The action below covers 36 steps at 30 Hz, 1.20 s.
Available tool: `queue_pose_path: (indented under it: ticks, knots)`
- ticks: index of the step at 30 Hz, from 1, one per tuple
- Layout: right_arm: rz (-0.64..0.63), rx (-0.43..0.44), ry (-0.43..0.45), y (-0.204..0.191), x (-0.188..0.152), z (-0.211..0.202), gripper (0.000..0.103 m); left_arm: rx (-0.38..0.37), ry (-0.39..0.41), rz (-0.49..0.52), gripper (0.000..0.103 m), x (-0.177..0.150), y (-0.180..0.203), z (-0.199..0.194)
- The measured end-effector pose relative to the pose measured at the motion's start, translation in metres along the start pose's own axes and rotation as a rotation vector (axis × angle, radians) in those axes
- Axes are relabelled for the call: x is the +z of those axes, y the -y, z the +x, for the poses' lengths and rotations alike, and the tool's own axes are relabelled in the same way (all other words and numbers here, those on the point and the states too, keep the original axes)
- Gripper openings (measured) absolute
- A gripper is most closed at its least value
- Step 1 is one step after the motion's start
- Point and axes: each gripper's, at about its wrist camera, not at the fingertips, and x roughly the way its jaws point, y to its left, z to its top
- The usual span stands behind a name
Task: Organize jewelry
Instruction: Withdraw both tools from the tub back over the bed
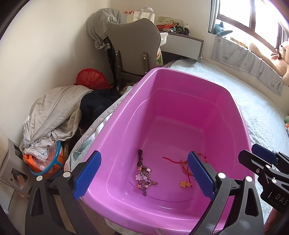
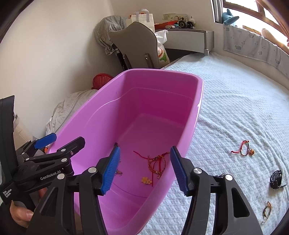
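Hovering over pink tub (image 1: 112,162) | both grippers, left (image 1: 144,178) and right (image 2: 145,169), spread apart, holding nothing | beaded charm (image 1: 144,176) and red cords (image 2: 156,160) inside | bracelet (image 2: 243,147) on bed (image 2: 243,108)

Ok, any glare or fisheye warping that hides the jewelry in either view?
Left wrist view: window blown out, pink plastic tub rim bowed, purple beaded charm sharp. Right wrist view: white bedspread bright, red cord bracelet on it readable though small.
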Motion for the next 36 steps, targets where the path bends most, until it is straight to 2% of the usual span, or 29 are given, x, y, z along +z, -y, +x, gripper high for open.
queue_pose_path:
  ticks: [6,10,16,19,26,36]
  knots:
    - [0.02,0.004,0.005,0.007,-0.007,-0.012,0.057,0.012,0.009,0.017,0.096,-0.003,0.006,-0.009]
    - [0.042,0.008,0.013,0.013,-0.014,-0.022,0.065,0.011,0.006,0.015,0.096,-0.005,0.01,-0.014]
    - [0.088,0.0,0.011,0.029,-0.028,-0.042,0.066,0.0,0.016,0.025,0.096,-0.011,0.022,-0.031]
    - [0.114,0.004,0.036,0.041,-0.038,-0.057,0.069,-0.029,0.017,0.019,0.096,-0.016,0.03,-0.042]
    - [0.165,-0.027,0.064,0.072,-0.062,-0.089,0.069,-0.082,0.021,0.058,0.096,-0.032,0.063,-0.061]
    - [0.259,-0.139,0.081,0.126,-0.115,-0.134,0.069,-0.191,0.015,0.139,0.096,-0.054,0.126,-0.078]
